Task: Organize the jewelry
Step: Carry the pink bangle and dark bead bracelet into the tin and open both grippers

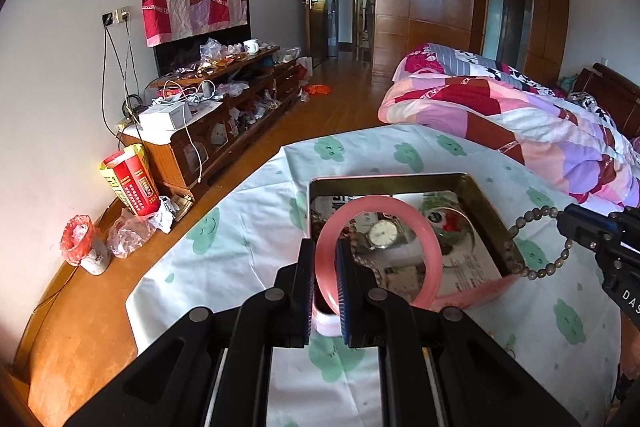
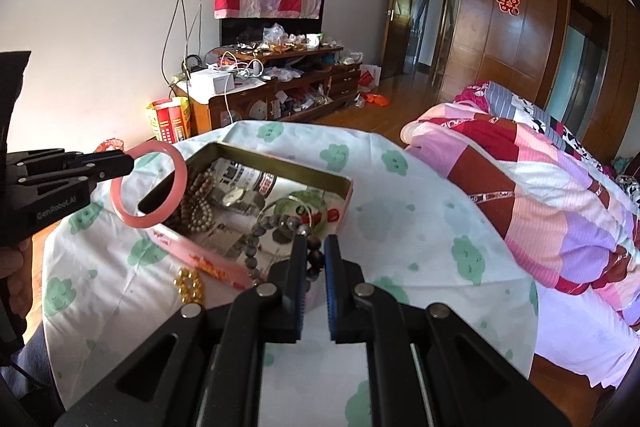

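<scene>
My left gripper (image 1: pixel 325 251) is shut on a pink bangle (image 1: pixel 434 259) and holds it over the near left corner of an open pink tin box (image 1: pixel 478 187); the bangle also shows in the right wrist view (image 2: pixel 120 207). My right gripper (image 2: pixel 314 241) is shut on a dark bead bracelet (image 2: pixel 260 229), hanging over the tin's near right side; in the left wrist view it is the beaded loop (image 1: pixel 516 227) at my right gripper (image 1: pixel 564 223). Inside the tin (image 2: pixel 280 157) lie a wristwatch (image 1: pixel 383 233), a beaded string (image 2: pixel 200 203) and a green bangle (image 2: pixel 316 199).
A small gold bead bracelet (image 2: pixel 189 285) lies on the cloud-print cloth (image 2: pixel 420 227) beside the tin. A folded quilt (image 2: pixel 540 179) lies on the bed to the right. A cluttered wooden cabinet (image 1: pixel 224 107) stands by the wall at left, with bags (image 1: pixel 132 183) on the floor.
</scene>
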The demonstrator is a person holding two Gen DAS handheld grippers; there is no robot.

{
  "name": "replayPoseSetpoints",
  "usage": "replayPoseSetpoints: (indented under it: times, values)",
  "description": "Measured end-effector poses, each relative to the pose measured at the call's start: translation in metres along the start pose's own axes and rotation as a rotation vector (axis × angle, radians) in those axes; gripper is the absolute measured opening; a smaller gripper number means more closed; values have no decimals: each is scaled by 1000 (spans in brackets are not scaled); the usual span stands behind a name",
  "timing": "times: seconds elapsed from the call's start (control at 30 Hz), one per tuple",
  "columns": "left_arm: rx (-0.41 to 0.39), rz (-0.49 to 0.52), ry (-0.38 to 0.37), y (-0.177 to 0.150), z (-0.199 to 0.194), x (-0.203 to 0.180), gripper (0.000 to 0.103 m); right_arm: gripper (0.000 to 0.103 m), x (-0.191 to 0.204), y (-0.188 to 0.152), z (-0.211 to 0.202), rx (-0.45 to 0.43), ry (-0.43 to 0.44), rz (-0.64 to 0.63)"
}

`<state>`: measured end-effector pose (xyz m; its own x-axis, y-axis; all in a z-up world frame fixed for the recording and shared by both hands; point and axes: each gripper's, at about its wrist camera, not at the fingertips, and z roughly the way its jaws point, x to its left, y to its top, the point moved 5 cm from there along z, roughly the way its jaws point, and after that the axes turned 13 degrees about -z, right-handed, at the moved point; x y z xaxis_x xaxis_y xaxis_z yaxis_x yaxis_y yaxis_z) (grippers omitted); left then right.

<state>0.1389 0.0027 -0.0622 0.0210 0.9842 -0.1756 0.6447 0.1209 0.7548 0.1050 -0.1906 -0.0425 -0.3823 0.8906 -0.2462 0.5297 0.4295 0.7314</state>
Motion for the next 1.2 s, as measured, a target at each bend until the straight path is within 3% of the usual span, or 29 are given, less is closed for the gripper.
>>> replayPoseSetpoints:
  times: [0.6,1.2]
  values:
    - [13,36,58,15,30,-2,10,10,0,40,39,0,-7,-36]
    - [54,84,59,8,52,-19,10,10,9,33,74,62,17,-37]
